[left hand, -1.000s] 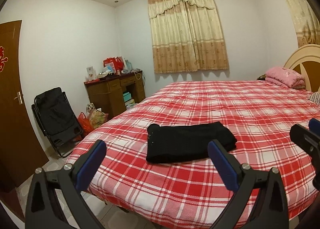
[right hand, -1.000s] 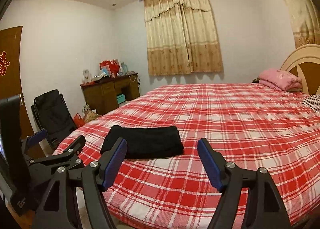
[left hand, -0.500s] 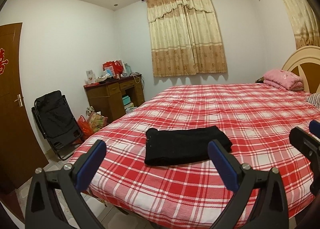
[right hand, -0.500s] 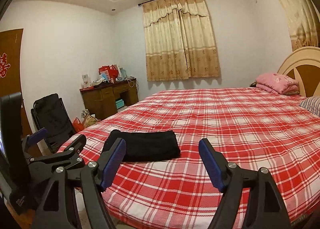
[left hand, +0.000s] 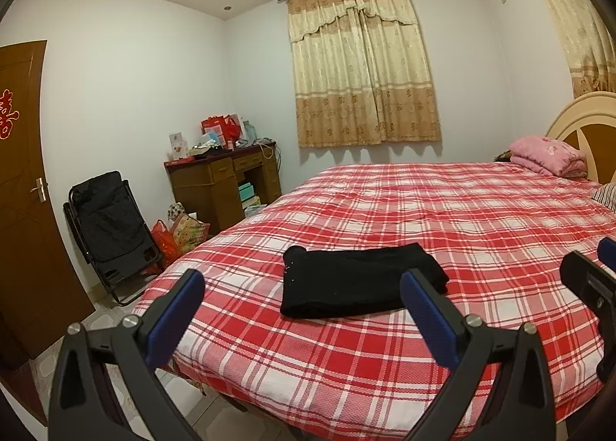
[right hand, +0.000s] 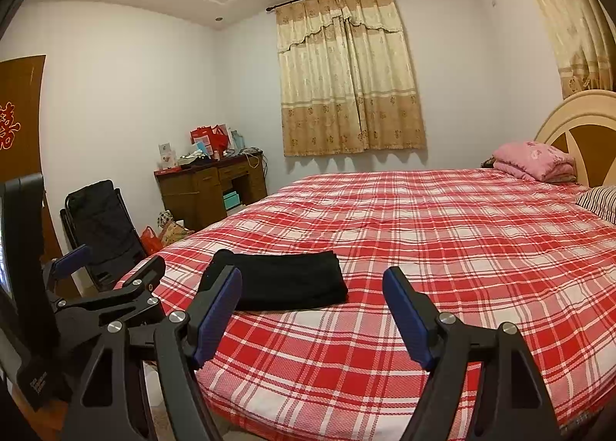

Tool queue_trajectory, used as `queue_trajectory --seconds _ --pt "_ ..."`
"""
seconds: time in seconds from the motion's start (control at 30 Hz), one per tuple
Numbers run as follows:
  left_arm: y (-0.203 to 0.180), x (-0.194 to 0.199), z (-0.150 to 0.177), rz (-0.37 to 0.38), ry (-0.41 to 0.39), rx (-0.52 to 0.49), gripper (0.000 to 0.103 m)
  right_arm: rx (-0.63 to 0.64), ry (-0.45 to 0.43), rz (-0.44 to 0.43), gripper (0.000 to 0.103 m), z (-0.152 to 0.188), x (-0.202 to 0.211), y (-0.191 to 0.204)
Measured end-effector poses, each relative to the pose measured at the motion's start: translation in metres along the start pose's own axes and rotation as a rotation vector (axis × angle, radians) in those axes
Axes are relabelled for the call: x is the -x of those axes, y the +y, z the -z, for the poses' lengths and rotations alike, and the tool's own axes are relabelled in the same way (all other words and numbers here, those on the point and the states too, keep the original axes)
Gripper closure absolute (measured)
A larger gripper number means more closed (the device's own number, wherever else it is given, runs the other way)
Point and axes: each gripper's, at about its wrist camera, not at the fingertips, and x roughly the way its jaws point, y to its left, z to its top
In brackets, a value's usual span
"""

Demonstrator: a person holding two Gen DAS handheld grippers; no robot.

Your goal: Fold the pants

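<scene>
Black pants (left hand: 358, 283) lie folded into a compact rectangle near the front left corner of the bed with the red plaid cover (left hand: 442, 217). They also show in the right wrist view (right hand: 285, 281). My left gripper (left hand: 302, 287) is open and empty, held back from the bed's edge, short of the pants. My right gripper (right hand: 312, 285) is open and empty, also back from the edge, with the pants just left of its middle. The left gripper (right hand: 111, 262) shows at the left of the right wrist view; part of the right one (left hand: 593, 279) shows at the right edge of the left wrist view.
A folded pink blanket (left hand: 546, 154) and a striped pillow (right hand: 600, 200) lie by the headboard (left hand: 581, 125). A wooden desk (left hand: 227, 181), a black folding chair (left hand: 111, 229) and bags (left hand: 181, 233) stand left of the bed. A brown door (left hand: 23, 190) is at far left.
Both grippers have drawn back and tilted up a little, so the pants and the bed sit lower and farther in both views. The pants have not moved. Both grippers stay open.
</scene>
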Motion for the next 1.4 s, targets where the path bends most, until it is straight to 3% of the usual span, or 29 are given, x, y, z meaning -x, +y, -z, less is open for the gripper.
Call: queue_trajectory --seconds 1.4 --pt "0.0074 -0.0064 -0.0005 0.008 0.027 0.02 0.0 0.007 0.003 0.002 0.025 0.0 0.0026 0.0016"
